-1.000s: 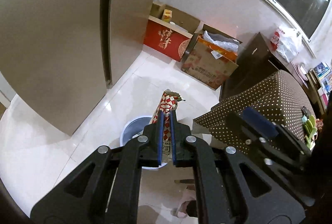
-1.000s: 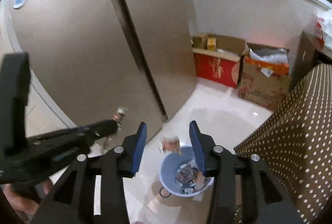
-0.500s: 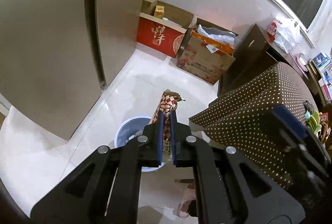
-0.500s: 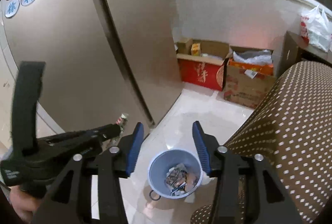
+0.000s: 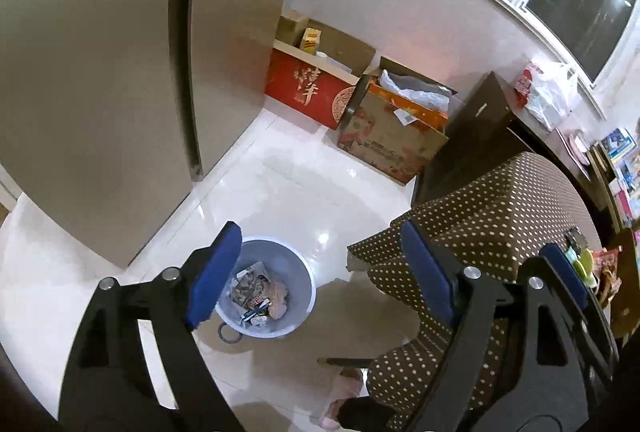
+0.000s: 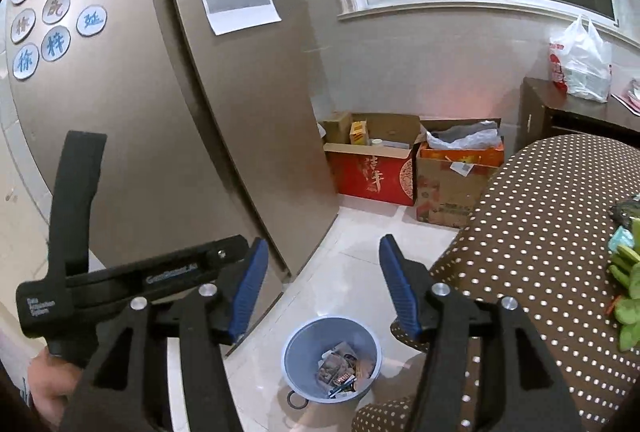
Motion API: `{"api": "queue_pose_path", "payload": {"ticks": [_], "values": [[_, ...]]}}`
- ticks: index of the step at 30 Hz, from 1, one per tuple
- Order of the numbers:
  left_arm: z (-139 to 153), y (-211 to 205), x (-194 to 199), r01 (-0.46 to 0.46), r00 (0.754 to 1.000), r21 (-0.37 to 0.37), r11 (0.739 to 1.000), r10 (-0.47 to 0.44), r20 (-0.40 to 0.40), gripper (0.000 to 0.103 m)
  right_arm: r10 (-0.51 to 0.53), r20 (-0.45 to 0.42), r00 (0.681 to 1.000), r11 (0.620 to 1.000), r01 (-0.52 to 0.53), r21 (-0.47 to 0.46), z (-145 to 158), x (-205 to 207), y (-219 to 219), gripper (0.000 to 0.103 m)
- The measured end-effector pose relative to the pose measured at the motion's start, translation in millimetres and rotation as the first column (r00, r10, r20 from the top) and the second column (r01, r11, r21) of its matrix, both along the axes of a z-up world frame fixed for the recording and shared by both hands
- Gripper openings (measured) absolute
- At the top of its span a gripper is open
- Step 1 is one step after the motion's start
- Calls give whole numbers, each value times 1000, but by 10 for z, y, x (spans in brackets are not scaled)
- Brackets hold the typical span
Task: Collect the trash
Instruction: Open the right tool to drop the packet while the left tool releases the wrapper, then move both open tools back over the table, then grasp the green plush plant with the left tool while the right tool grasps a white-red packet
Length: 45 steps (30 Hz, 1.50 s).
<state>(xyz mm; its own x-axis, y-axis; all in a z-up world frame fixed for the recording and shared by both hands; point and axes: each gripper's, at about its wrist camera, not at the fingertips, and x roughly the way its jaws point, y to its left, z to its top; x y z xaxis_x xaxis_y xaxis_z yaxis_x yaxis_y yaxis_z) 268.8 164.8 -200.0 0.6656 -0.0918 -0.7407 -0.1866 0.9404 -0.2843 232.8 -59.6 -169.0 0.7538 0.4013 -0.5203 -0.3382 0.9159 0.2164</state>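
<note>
Opening over the bin [image 5: 266,288], left claw [image 5: 320,280] holds nothing; right claw [image 6: 320,288], apart and empty, hangs alongside above it.

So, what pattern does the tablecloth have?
The tablecloth is brown with white polka dots, clearest in the right wrist view.

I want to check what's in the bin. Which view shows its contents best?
The left wrist view: the bin is nearer and seen from above, wrappers visible. The right wrist view shows it smaller and more from the side.
</note>
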Motion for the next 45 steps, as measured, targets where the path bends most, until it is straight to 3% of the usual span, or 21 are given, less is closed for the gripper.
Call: {"api": "queue_pose_path", "payload": {"ticks": [8, 17, 23, 28, 32, 35, 38, 40, 43, 44, 45], "values": [[312, -383, -208, 69, 996, 16, 997, -70, 52, 81, -71, 25, 997, 997, 71, 27, 239, -264, -500, 60], [568, -1499, -339, 258, 961, 60, 964, -263, 86, 81, -264, 24, 964, 964, 263, 44, 370, -653, -1690, 62], [523, -2440, -371, 413, 905, 79, 907, -419, 71, 81, -386, -12, 923, 921, 386, 45, 273, -815, -2460, 63], [377, -2966, -297, 484, 871, 66, 872, -488, 57, 81, -441, -62, 895, 894, 444, 56, 107, -881, -2928, 63], [228, -3233, -158, 502, 861, 83, 861, -506, 44, 81, -449, -90, 889, 889, 455, 58, 15, -837, -3121, 63], [136, -3302, -28, 481, 874, 86, 872, -485, 27, 81, -449, -112, 886, 887, 457, 60, -39, -742, -3198, 63], [92, -3345, 57, 488, 871, 67, 870, -490, 23, 81, -439, -137, 888, 890, 451, 71, -83, -634, -3249, 63], [63, -3404, 99, 509, 860, 66, 858, -511, 14, 75, -426, -154, 891, 894, 441, 81, -111, -554, -3263, 63], [3, -3482, 145, 553, 833, 41, 832, -553, -9, 56, -410, -169, 896, 899, 429, 92, -127, -459, -3246, 63], [-16, -3489, 165, 557, 831, 37, 830, -556, -18, 40, -403, -175, 898, 901, 423, 97, -135, -419, -3236, 63], [-37, -3483, 190, 558, 830, 27, 829, -558, -22, 32, -399, -180, 899, 902, 420, 101, -136, -397, -3229, 63]]}}
